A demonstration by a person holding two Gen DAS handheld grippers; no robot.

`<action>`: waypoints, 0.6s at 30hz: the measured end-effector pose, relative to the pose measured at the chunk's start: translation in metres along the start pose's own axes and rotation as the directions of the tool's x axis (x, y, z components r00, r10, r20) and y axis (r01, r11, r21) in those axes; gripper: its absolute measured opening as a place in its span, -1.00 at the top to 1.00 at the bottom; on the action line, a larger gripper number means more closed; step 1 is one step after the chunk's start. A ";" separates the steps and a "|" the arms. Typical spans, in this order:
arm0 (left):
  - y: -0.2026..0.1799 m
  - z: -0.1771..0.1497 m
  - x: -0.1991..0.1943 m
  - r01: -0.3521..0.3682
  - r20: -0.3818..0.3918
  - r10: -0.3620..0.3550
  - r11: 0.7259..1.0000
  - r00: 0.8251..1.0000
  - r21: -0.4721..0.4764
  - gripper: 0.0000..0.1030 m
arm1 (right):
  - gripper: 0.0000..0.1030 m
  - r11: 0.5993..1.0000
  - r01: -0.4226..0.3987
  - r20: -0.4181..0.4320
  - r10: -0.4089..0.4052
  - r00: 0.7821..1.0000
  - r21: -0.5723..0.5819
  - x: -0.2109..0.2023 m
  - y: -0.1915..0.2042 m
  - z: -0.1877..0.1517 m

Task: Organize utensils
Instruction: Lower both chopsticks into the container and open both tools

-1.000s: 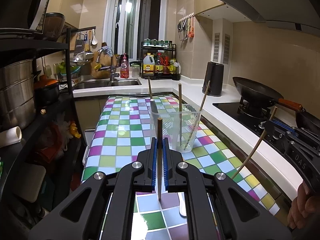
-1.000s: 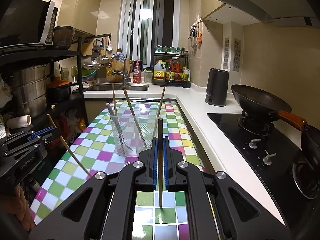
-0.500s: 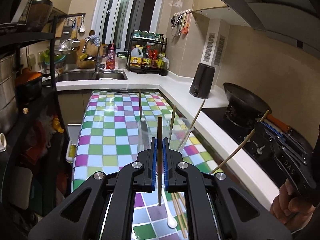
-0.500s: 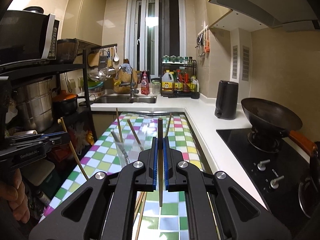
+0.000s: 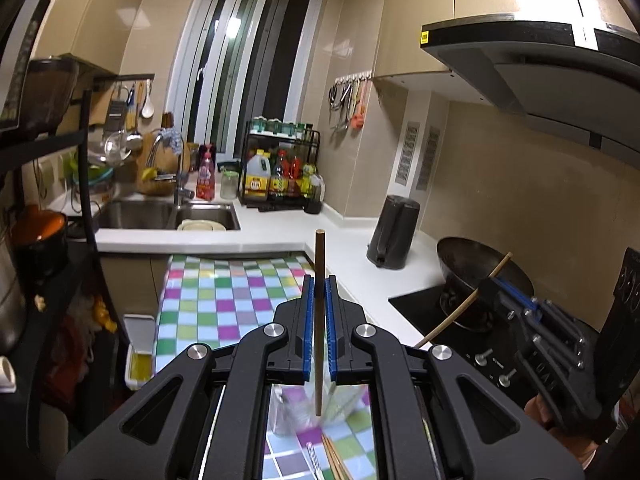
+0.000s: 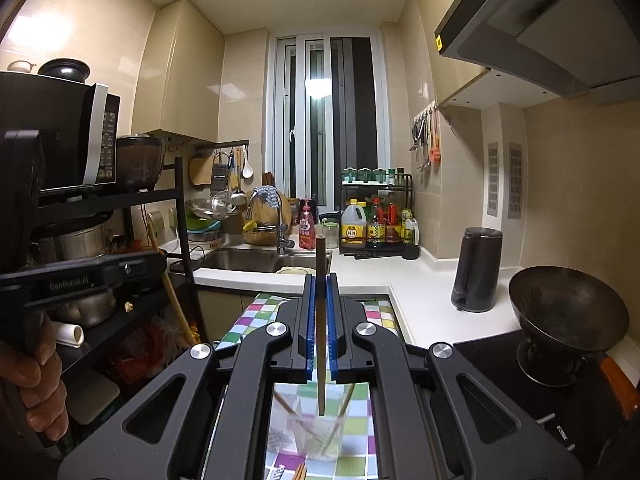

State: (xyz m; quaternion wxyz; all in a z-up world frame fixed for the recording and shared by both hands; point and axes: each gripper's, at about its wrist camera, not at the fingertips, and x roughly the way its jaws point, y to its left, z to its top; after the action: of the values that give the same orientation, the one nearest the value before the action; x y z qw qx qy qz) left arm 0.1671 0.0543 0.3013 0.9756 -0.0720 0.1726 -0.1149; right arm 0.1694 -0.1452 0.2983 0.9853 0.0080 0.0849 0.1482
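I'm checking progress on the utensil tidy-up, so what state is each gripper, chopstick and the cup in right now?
left gripper: shut on a chopstick.
left chopstick: upright, clamped between the pads.
right gripper: shut on a chopstick.
right chopstick: upright, clamped between the pads.
clear cup: standing on the checkered cloth, holding utensils.
loose chopsticks: lying on the checkered cloth.

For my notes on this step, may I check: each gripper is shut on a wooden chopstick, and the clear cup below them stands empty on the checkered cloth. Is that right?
Not quite: the clear cup is not empty. The right wrist view shows sticks already leaning inside it. The rest holds: the left gripper and the right gripper are each shut on a wooden chopstick, and the cup stands on the checkered cloth.
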 end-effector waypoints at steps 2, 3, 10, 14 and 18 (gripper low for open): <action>0.000 0.004 0.015 -0.009 -0.001 0.009 1.000 1.000 0.006 0.89 | 0.89 1.000 -0.005 -0.014 0.005 1.000 0.004 0.014 0.000 -0.001; 0.001 0.005 0.022 -0.014 -0.003 0.014 1.000 1.000 0.008 0.89 | 0.89 1.000 -0.006 -0.022 0.006 1.000 0.002 0.021 0.001 -0.003; 0.013 -0.024 0.087 -0.032 -0.112 0.031 0.999 0.993 -0.005 0.89 | 0.89 1.000 -0.008 -0.122 0.010 0.992 0.012 0.064 -0.002 -0.036; 0.015 -0.049 0.110 -0.041 -0.169 0.041 0.999 0.985 0.007 0.89 | 0.89 1.000 -0.011 -0.190 0.013 0.982 0.010 0.082 -0.004 -0.062; 0.015 -0.067 0.127 -0.055 -0.222 0.059 0.998 0.973 0.023 0.89 | 0.89 1.000 -0.005 -0.262 0.001 0.965 -0.013 0.097 -0.002 -0.083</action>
State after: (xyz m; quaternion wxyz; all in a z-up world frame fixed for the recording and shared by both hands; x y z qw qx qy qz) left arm 0.2625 0.0309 0.1958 0.9535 -0.0454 0.2820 -0.0956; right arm 0.2474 -0.1189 0.2003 0.9652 -0.0184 0.2133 0.1500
